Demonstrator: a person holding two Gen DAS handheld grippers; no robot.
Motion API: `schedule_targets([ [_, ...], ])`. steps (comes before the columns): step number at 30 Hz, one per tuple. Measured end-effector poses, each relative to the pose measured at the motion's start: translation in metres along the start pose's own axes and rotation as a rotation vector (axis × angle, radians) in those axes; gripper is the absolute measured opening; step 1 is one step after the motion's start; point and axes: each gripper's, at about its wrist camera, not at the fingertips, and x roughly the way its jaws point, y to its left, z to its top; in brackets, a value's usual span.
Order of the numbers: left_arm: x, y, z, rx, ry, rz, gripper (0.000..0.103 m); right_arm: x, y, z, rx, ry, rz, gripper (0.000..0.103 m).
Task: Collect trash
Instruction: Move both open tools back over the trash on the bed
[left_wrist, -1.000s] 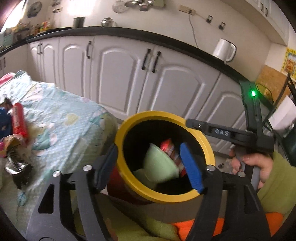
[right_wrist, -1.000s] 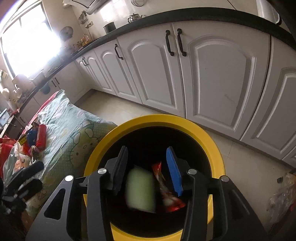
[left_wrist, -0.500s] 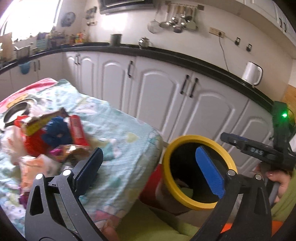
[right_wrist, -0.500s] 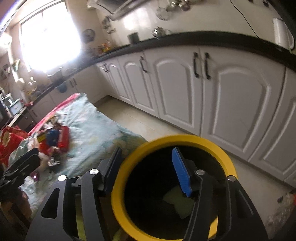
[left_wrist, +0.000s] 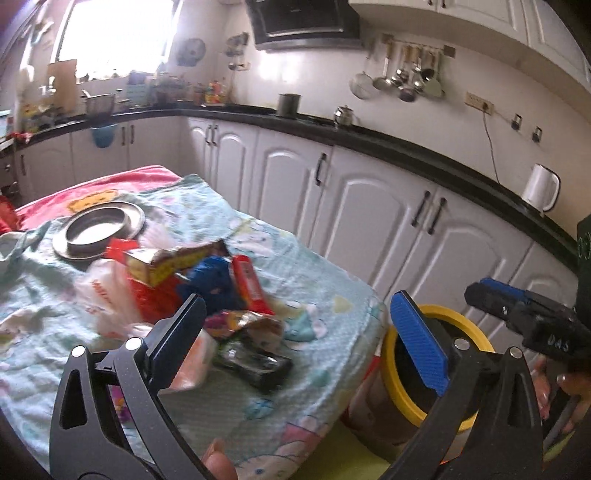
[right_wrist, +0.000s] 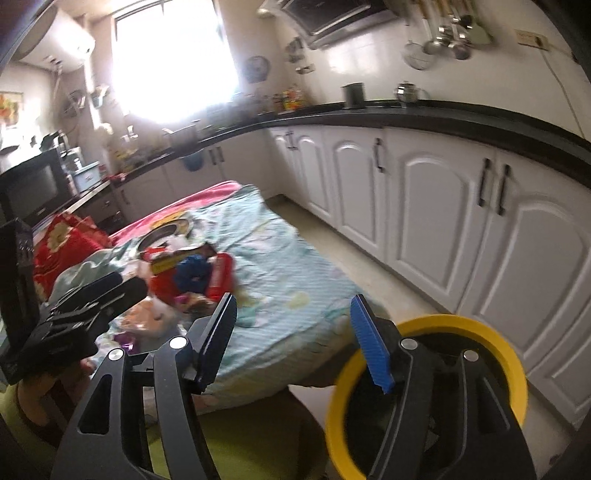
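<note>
Both grippers have swung up and leftward out of the yellow-rimmed bin (right_wrist: 480, 328), which a second ago filled each view with a pale green cup dropping inside; it now sits low at the right, and the trash-strewn table has come into sight. The left gripper (left_wrist: 295, 332) is spread wide and empty, one matte black pad and one ribbed blue pad either side of the pile. The right gripper (right_wrist: 295, 332) is likewise wide apart with nothing between its pads, poised over the near edge of the table.

The table wears a soft mint cloth (left_wrist: 314, 273) printed with cartoon figures, over a pink one at the far end. The trash lies heaped at its middle: a yellow cardboard carton (left_wrist: 166, 264) torn open, a crumpled blue wrapper (left_wrist: 210, 280), a flat red packet (left_wrist: 247, 282), a thin white plastic bag (left_wrist: 107, 295), a shiny foil wrapper (left_wrist: 247, 323) and a glossy dark wrapper (left_wrist: 255, 363) nearest. Beyond the heap rests a round steel plate (left_wrist: 98, 229) with a broad rim.

The bin is a round tub with a thick yellow lip and dark inside, standing just beside the table's right corner. White panelled cabinets (left_wrist: 369, 206) under a black counter run along the far wall.
</note>
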Motion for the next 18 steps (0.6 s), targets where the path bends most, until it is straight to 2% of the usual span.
schedule_targets([
  [10, -0.013, 0.046, 0.009, -0.077, -0.042, 0.087, 0.092, 0.034, 0.069, 0.0, -0.136, 0.05, 0.111, 0.062],
  [18, -0.016, 0.09, 0.009, -0.171, -0.043, 0.153, 0.092, 0.07, 0.1, -0.012, -0.212, 0.133, 0.148, 0.062],
])
